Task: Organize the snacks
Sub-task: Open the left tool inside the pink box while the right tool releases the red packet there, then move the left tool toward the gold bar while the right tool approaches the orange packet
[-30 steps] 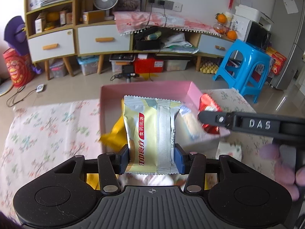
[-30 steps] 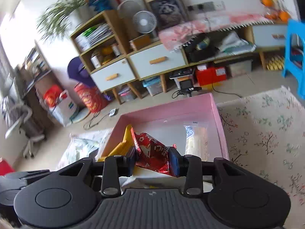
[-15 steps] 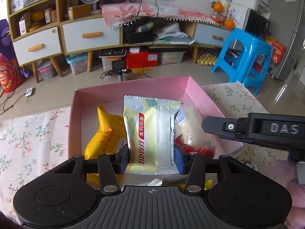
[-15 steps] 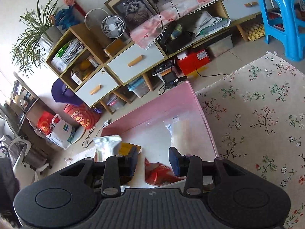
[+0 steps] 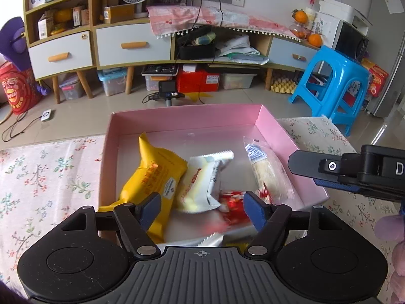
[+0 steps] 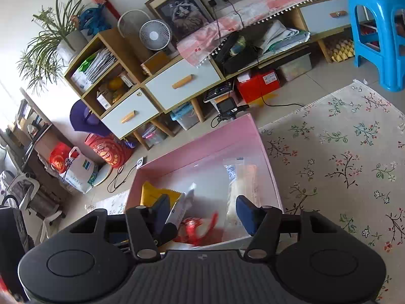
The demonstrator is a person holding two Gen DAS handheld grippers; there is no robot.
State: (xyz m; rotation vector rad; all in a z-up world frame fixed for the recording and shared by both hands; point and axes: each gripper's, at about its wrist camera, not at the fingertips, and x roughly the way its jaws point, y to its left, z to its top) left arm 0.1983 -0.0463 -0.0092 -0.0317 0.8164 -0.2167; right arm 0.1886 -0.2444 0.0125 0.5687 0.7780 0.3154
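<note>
A pink box [image 5: 278,136] [image 6: 268,157] on the flowered cloth holds a yellow packet [image 5: 152,174] [image 6: 152,192], a pale yellow-white packet [image 5: 202,182] [image 6: 182,205], a blurred red packet [image 5: 234,202] [image 6: 200,228] and a clear-wrapped roll [image 5: 268,172] [image 6: 238,187]. My left gripper [image 5: 201,207] hovers over the box's near side, its jaws opening, with no pad pressing on a snack. Over the same box my right gripper [image 6: 201,215] has its jaws opening too and holds nothing; its body [image 5: 354,174] enters the left wrist view from the right.
The flowered cloth [image 6: 341,157] [image 5: 45,177] covers the surface on both sides of the box. Past its far edge lie the floor, a low cabinet with drawers [image 5: 131,45] and a blue stool [image 5: 334,81] [image 6: 377,33]. A pink-gloved hand [image 5: 395,250] shows at lower right.
My left gripper has let go of the pale yellow-white packet, which now lies in the box. The right gripper dropped the red packet into the box and opened wider.
</note>
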